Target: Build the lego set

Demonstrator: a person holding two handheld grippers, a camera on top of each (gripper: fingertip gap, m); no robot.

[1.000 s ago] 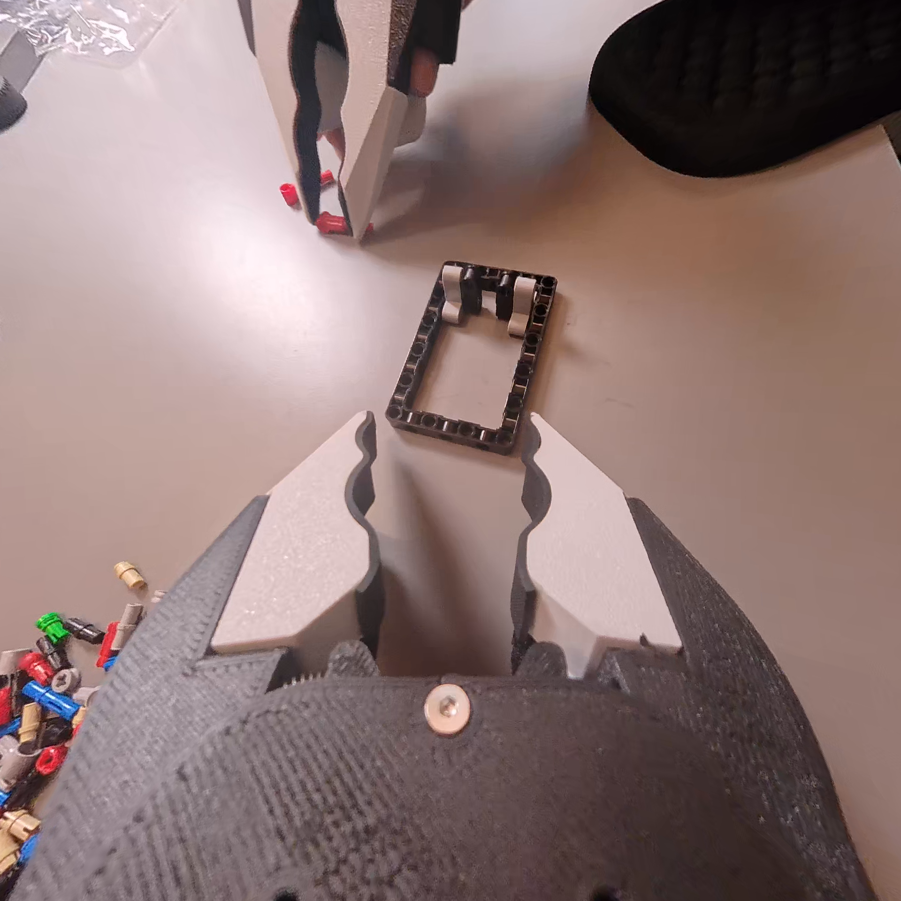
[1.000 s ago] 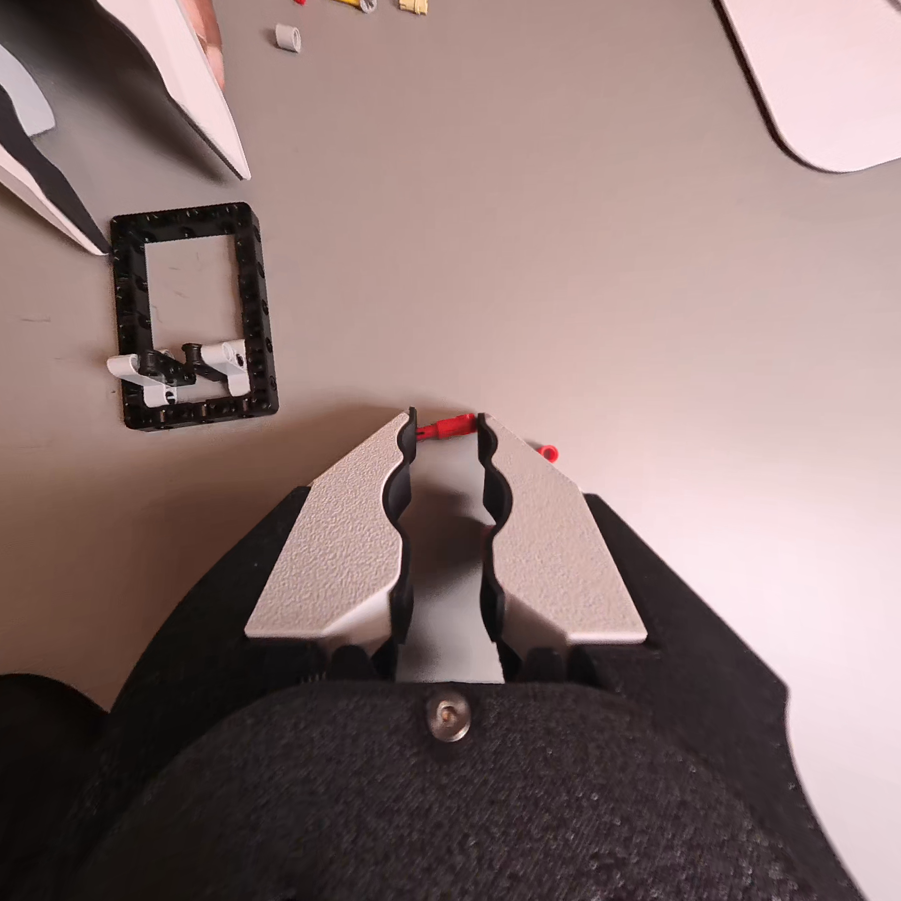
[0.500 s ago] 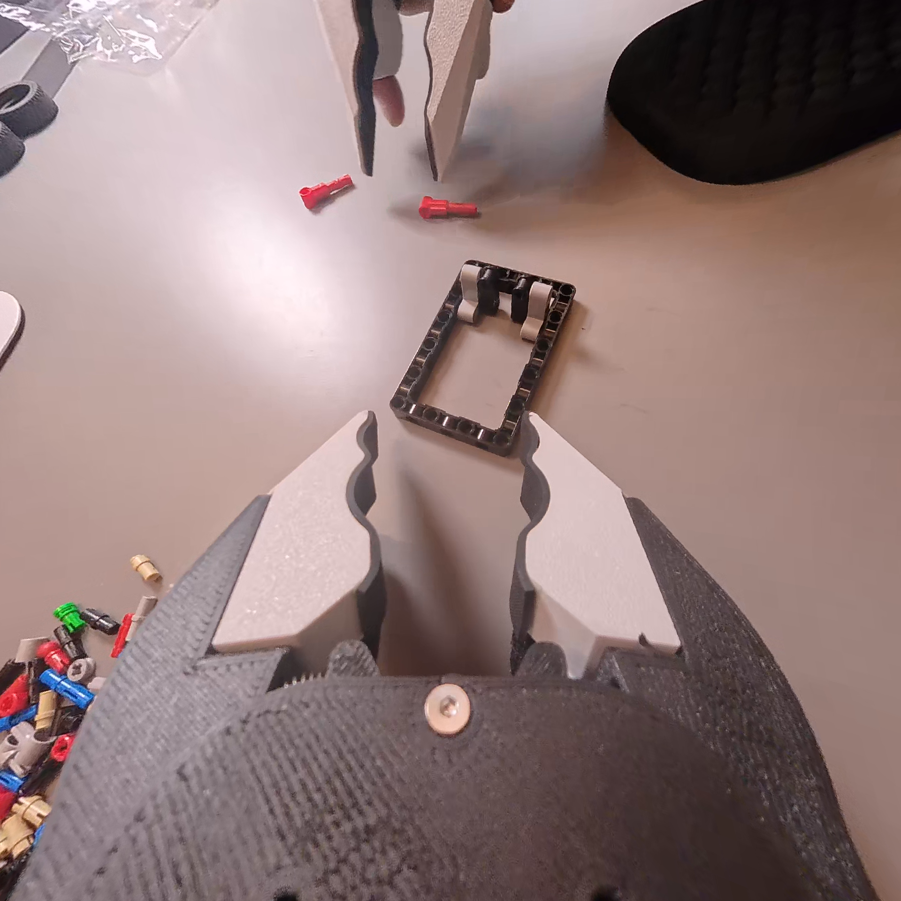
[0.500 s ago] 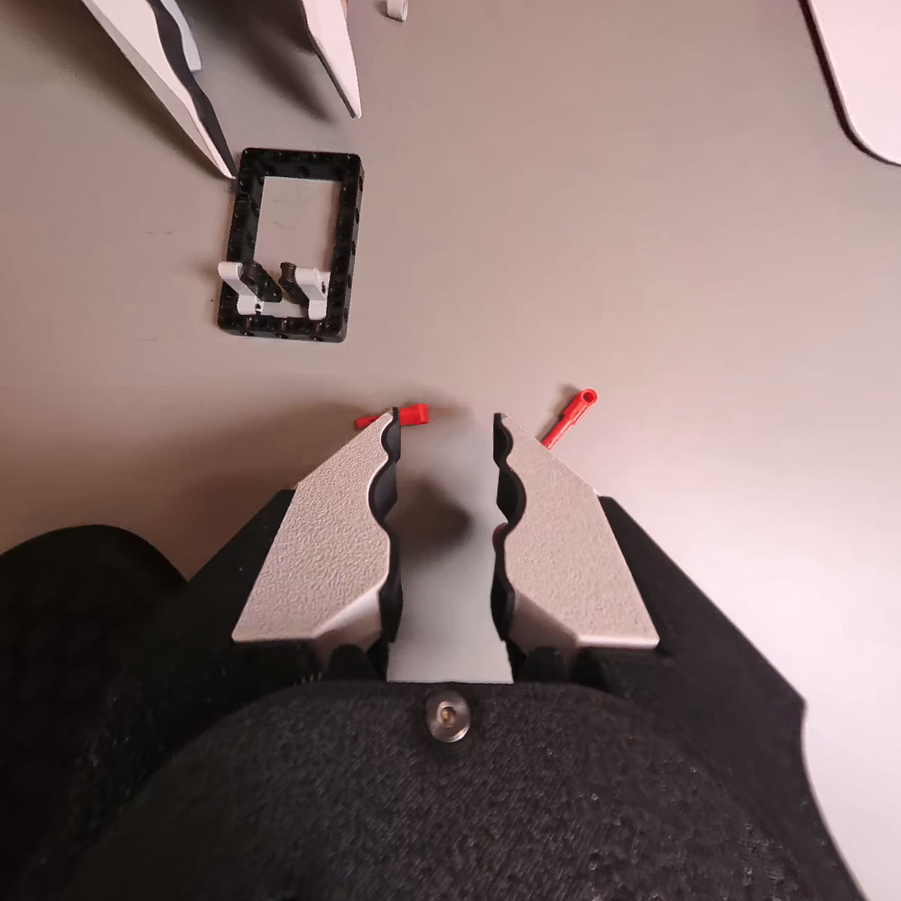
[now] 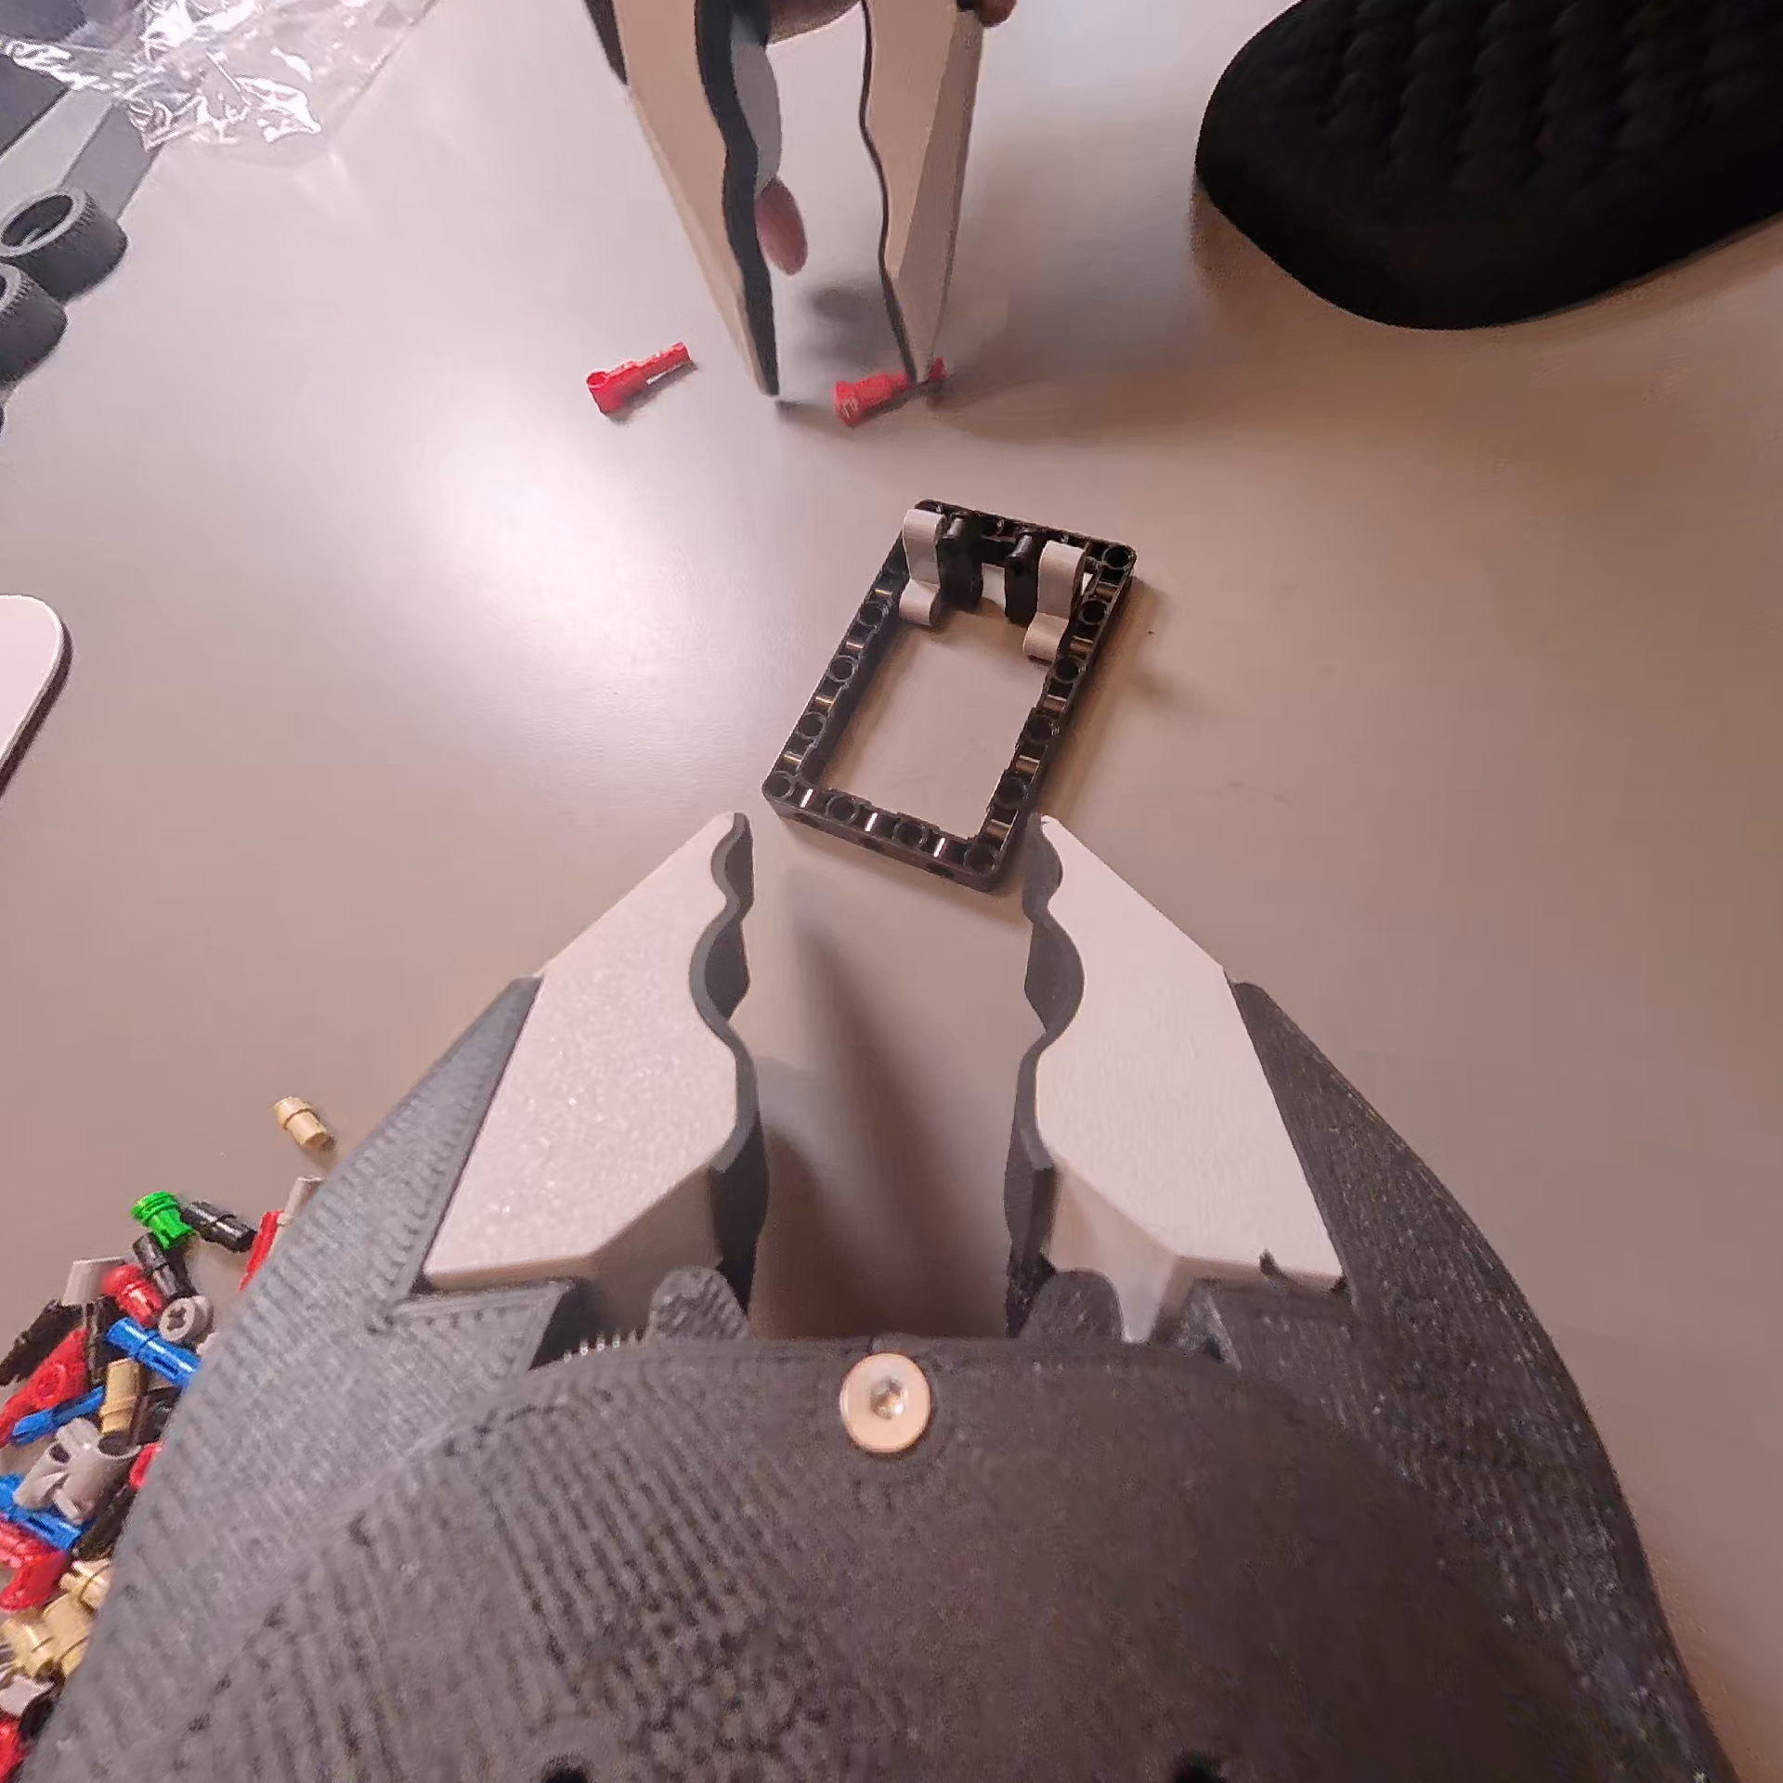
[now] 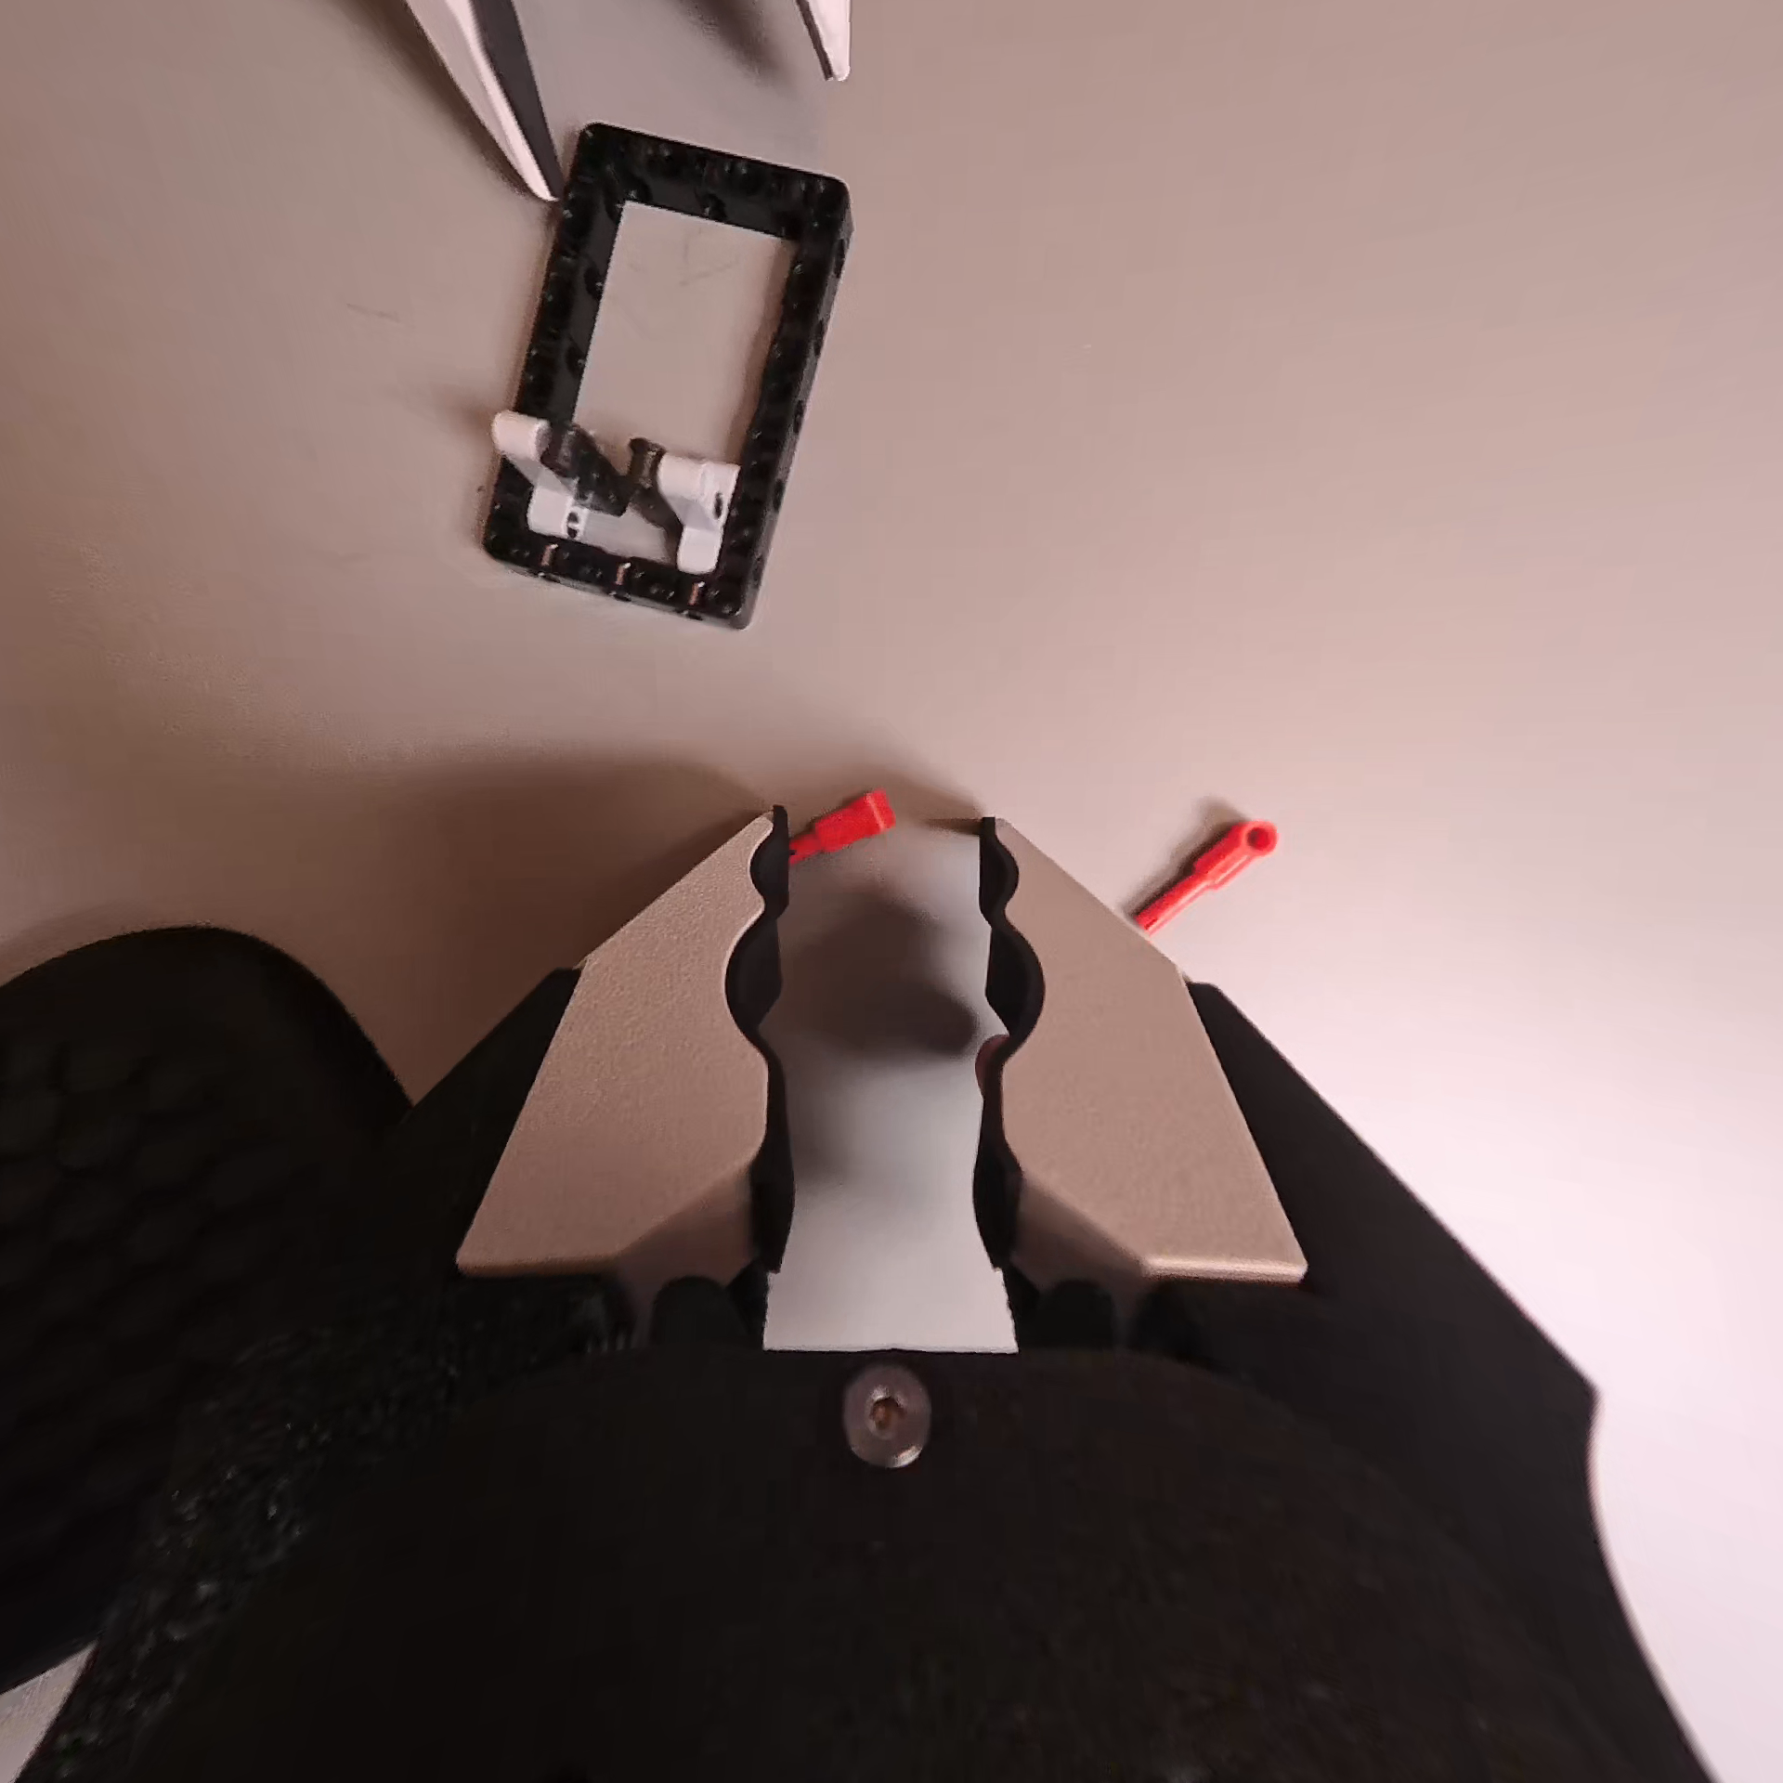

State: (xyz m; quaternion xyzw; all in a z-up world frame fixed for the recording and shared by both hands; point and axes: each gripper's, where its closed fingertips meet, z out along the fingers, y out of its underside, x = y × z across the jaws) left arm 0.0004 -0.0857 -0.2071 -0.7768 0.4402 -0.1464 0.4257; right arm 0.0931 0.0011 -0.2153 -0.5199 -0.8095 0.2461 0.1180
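Right wrist view shows the right gripper [image 6: 878, 825] lowered to the grey tabletop [image 6: 1351, 386], its fingers parted by a moderate gap and holding nothing; a short red plastic connector pin [image 6: 841, 823] lies on the surface at the tip of one finger, partly inside the gap and not yet clamped. A second, longer red plastic pin [image 6: 1206, 873] lies apart on the other side of the gripper. The black rectangular Technic frame [image 6: 820, 338], with two light-grey connectors and black pins fitted across one short end, lies flat on the table farther out. Left wrist view shows the left gripper [image 5: 888, 830] wide open and empty, its fingertips just short of the near short edge of the frame. A loose pile of small mixed-colour pins and connectors [image 5: 87, 1370] sits beside it; black rubber tyres [image 5: 58, 236] and a crumpled clear plastic bag [image 5: 212, 68] lie at the far edge. Judged step: acquisition of the short red pin for insertion into the frame. The next move calls for centring the pin between the fingers, closing squarely on its shaft and lifting without rolling it, while the left gripper steadies the frame against sliding.
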